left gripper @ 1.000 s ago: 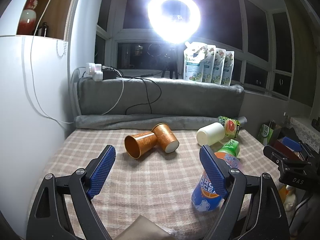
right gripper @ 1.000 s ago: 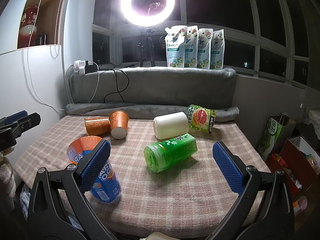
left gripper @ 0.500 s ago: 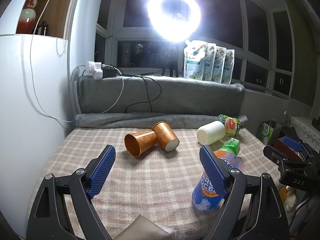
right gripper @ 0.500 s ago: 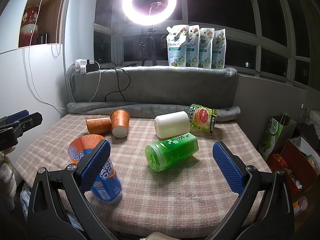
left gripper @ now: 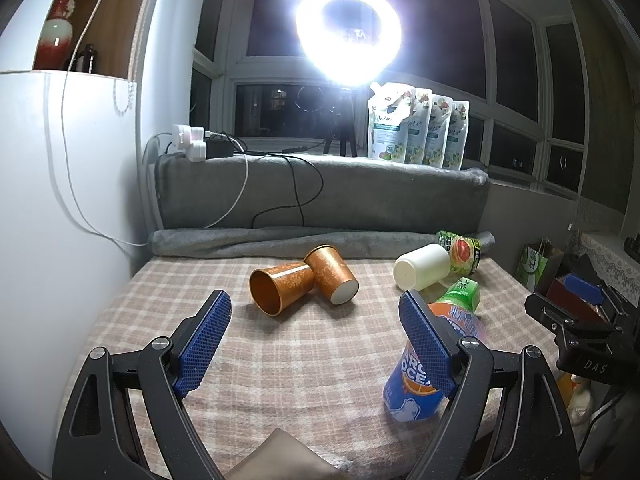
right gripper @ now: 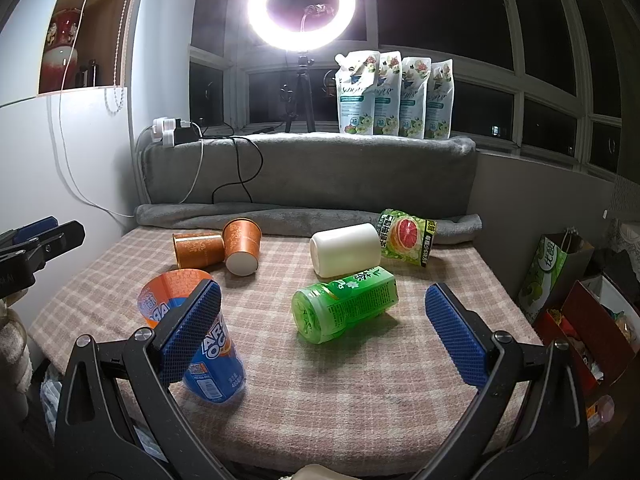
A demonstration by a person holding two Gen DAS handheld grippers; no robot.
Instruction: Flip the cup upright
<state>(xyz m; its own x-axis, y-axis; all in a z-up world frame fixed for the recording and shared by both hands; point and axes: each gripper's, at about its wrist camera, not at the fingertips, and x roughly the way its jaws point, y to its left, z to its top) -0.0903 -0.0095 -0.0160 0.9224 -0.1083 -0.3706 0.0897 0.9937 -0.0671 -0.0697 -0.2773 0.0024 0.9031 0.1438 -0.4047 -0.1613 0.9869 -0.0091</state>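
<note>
Several cups lie on their sides on the checked cloth (left gripper: 280, 360). Two orange patterned cups (left gripper: 280, 286) (left gripper: 332, 276) lie touching; they also show in the right wrist view (right gripper: 198, 248) (right gripper: 241, 246). A white cup (right gripper: 346, 249) and a green cup (right gripper: 346, 304) lie nearer the right. A blue and orange cup (right gripper: 192, 328) stands upright, mouth up, behind my right gripper's left finger. My left gripper (left gripper: 316, 340) is open and empty, short of the orange cups. My right gripper (right gripper: 324, 336) is open and empty, just in front of the green cup.
A grapefruit-label cup (right gripper: 408, 236) lies by the grey rolled blanket (right gripper: 280, 216). Cables (right gripper: 236, 176) hang over the grey backrest. Refill pouches (right gripper: 394, 96) and a ring light (right gripper: 301, 4) stand on the sill. Bags and boxes (right gripper: 560, 272) sit right of the table.
Both views shift only very slightly; the right gripper has edged a little forward. Nothing on the cloth has moved.
</note>
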